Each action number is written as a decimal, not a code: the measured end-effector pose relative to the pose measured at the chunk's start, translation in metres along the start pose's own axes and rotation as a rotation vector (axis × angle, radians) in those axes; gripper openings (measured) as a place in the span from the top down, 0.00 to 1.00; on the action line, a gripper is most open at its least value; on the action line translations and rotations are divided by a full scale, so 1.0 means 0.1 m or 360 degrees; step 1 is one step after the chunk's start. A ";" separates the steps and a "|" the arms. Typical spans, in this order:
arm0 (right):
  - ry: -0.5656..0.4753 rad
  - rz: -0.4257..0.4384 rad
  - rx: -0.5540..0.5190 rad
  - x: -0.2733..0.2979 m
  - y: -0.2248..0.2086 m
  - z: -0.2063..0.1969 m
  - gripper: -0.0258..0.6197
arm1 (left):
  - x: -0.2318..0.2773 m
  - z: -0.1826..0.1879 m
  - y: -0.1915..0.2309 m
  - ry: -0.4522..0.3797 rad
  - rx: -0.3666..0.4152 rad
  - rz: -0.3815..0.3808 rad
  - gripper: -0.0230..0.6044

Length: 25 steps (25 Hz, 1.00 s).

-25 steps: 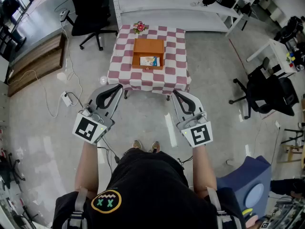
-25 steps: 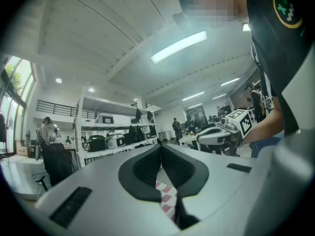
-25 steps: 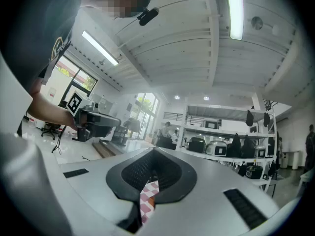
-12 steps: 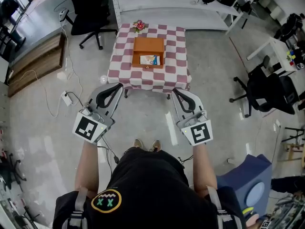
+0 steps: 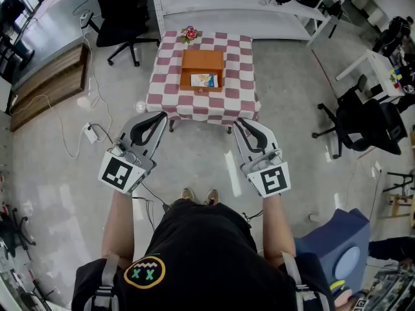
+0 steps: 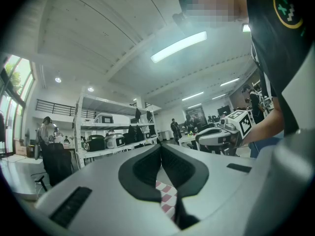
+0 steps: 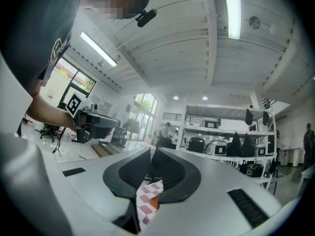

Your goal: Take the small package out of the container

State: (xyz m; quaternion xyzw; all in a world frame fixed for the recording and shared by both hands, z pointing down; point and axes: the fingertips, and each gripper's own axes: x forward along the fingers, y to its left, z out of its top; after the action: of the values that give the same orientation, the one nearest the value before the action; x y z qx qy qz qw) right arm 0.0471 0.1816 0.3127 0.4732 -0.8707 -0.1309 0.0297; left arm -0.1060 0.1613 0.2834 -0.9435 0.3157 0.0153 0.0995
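An orange wooden container (image 5: 202,69) stands open on a table with a red-and-white checked cloth (image 5: 167,96). The small package (image 5: 203,81), white and blue, lies inside the container at its near end. Both grippers hover level over the floor in front of the table, well short of the box. My left gripper (image 5: 162,116) has its tips together and holds nothing. My right gripper (image 5: 238,122) has just been opening its jaws a crack, with nothing between them. Through each pair of jaws only a strip of the checked cloth (image 7: 146,196) shows.
A small flower (image 5: 190,35) sits at the table's far left corner. Black office chairs (image 5: 123,11) stand at the far left and at the right (image 5: 363,131). White shelving (image 5: 233,5) runs behind the table. Cables and a power strip (image 5: 91,133) lie on the floor at left.
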 end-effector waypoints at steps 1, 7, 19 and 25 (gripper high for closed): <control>0.0017 0.0013 -0.0011 -0.02 0.00 -0.03 0.83 | 0.00 0.00 0.00 0.0002 0.0007 -0.0004 0.93; 0.0032 0.0048 -0.0011 -0.02 0.01 -0.05 0.52 | -0.01 -0.07 0.02 0.0018 0.0080 -0.0027 0.93; 0.0009 0.0014 0.0033 0.02 -0.07 -0.12 0.03 | 0.03 -0.08 0.03 0.0023 0.0023 -0.0014 0.93; 0.0023 0.0018 0.0014 0.03 -0.08 -0.15 0.03 | 0.06 -0.07 0.03 0.0019 0.0032 -0.0016 0.93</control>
State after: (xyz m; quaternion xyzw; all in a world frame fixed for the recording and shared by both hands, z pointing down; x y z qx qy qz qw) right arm 0.0546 0.1717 0.3245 0.4694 -0.8737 -0.1234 0.0346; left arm -0.1037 0.1539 0.2896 -0.9441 0.3118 0.0059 0.1071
